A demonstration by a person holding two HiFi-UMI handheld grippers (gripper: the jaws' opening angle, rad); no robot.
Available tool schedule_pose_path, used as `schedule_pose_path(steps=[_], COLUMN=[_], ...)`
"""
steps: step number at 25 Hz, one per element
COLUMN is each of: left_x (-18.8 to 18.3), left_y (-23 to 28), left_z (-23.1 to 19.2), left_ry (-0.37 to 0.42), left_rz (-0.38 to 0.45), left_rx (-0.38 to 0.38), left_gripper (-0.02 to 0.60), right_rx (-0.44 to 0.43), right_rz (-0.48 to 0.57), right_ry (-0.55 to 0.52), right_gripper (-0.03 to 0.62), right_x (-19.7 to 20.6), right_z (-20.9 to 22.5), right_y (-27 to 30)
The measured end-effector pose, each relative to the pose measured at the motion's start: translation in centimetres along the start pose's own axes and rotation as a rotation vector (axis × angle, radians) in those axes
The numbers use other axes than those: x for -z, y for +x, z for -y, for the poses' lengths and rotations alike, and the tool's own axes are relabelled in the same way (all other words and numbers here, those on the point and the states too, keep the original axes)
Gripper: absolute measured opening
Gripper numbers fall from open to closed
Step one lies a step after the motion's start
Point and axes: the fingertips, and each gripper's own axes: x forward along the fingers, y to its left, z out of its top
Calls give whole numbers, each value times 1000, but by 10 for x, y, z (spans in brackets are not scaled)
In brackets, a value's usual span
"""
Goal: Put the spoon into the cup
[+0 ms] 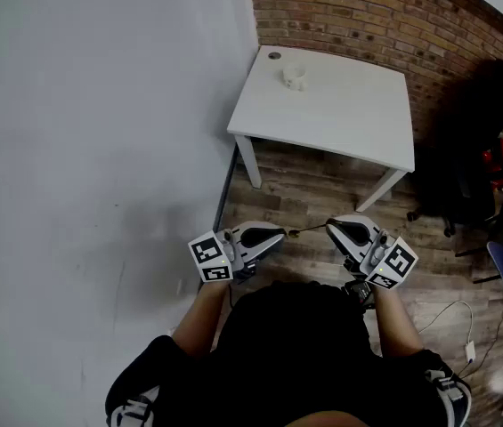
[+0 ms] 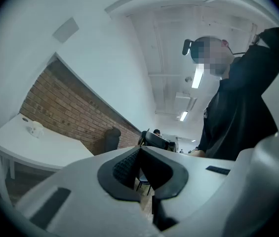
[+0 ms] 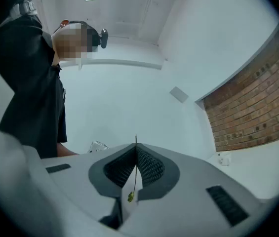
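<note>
**Cup** (image 1: 294, 76): small, white and squat, standing on the white table (image 1: 349, 123) in the upper centre of the head view, near the table's upper left corner. At this size its inside cannot be read, and the spoon cannot be made out in any view. Just up and left of the cup lies a small dark round spot (image 1: 274, 56), too small to identify.

**Gripper views:** the cup (image 2: 34, 129) is a pale blob at the left edge of the left gripper view. It is a tiny white shape (image 3: 223, 158) at the right of the right gripper view.

**Left gripper** (image 1: 279, 236) and **right gripper** (image 1: 329, 227): held low in the frame, well apart from the table, tips facing each other. The left gripper's jaws are closed together with nothing between them. The right gripper's jaws are also closed. A thin wire (image 3: 135, 174) runs along their seam, and whether it is pinched is unclear.

**Surroundings:** a brick wall (image 1: 349, 16) lies at the top. A black chair (image 1: 474, 140) at the right is mostly in shadow.
</note>
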Motion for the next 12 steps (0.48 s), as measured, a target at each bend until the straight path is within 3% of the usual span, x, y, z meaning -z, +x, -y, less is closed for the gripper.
schedule_pose_path(steps=[12], left_x=[-1], left_y=[-20], left_z=[-18], left_ry=[-30], left_rz=[-4], left_rx=[48], left_gripper=[15], right_rx=[74], right_rz=[-34], right_ry=[-50], right_gripper=[9], right_x=[0], right_z=[13], right_y=[20])
